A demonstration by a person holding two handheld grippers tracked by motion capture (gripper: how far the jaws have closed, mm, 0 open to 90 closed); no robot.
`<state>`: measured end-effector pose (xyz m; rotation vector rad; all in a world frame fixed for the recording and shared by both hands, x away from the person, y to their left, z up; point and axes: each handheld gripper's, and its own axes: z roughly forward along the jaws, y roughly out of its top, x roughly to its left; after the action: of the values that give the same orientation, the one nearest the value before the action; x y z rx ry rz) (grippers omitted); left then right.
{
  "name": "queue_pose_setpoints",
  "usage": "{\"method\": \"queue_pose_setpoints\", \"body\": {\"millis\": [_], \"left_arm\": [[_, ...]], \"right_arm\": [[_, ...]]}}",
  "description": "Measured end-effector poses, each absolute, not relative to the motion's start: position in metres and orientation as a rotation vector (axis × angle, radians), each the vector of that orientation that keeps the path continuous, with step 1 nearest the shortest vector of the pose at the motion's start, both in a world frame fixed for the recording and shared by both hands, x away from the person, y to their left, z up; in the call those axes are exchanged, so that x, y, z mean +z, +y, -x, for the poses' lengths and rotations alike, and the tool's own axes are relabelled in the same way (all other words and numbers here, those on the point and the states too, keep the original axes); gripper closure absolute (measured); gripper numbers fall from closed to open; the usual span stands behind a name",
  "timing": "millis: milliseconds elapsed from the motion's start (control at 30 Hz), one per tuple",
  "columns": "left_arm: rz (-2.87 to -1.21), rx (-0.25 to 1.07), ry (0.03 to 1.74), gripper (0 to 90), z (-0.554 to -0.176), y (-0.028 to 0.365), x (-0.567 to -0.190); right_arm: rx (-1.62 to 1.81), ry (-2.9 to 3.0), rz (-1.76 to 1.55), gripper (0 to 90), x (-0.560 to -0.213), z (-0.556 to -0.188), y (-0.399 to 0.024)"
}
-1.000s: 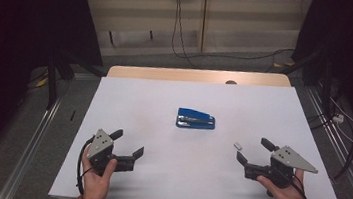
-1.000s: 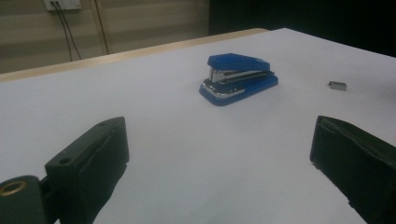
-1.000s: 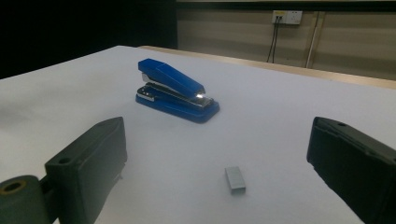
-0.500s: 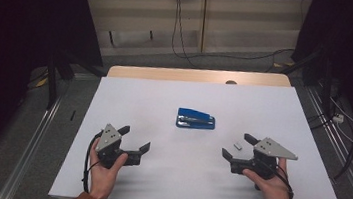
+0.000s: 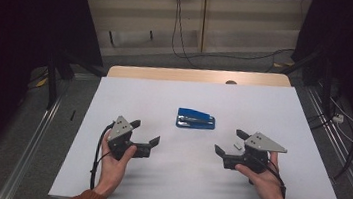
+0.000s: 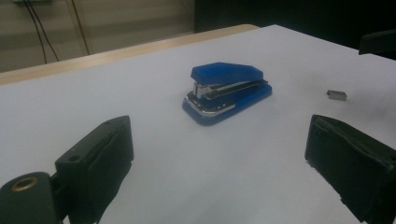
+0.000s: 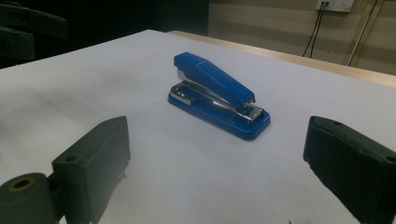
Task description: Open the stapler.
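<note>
Holding both tongs spread wide and empty, we see the blue plastic stapler with chrome trim (image 5: 196, 119) lying flat on the white desk (image 5: 274, 105), ahead of and between our left tongs (image 5: 146, 134) and right tongs (image 5: 228, 142), touching neither.

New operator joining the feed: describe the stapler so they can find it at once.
On the white table, look at the middle, just beyond the two open grippers. The stapler lies there, flat and bright blue; the small grey metal piece nearby is tiny beside it.
</note>
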<state>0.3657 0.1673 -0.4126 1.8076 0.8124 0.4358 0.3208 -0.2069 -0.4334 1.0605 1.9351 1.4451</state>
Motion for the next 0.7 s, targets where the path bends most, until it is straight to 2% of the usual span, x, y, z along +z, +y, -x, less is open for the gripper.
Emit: {"method": "queue_pose_setpoints", "body": {"millis": [200,367,700], "left_arm": [[-1.831,0.428,0.79,6.3,-0.375,0.158,-0.412],[-1.86,0.48,0.772,6.2,-0.385,0.15,-0.413],[-1.892,0.487,0.763,6.1,-0.404,0.133,-0.414]], "right_arm": [[1.443,1.981,-1.044,10.4,-0.429,-0.328,-0.198],[1.423,1.992,-1.034,12.1,-0.426,-0.335,-0.192],[1.436,2.062,-1.025,9.3,-0.429,-0.351,-0.178]]}}
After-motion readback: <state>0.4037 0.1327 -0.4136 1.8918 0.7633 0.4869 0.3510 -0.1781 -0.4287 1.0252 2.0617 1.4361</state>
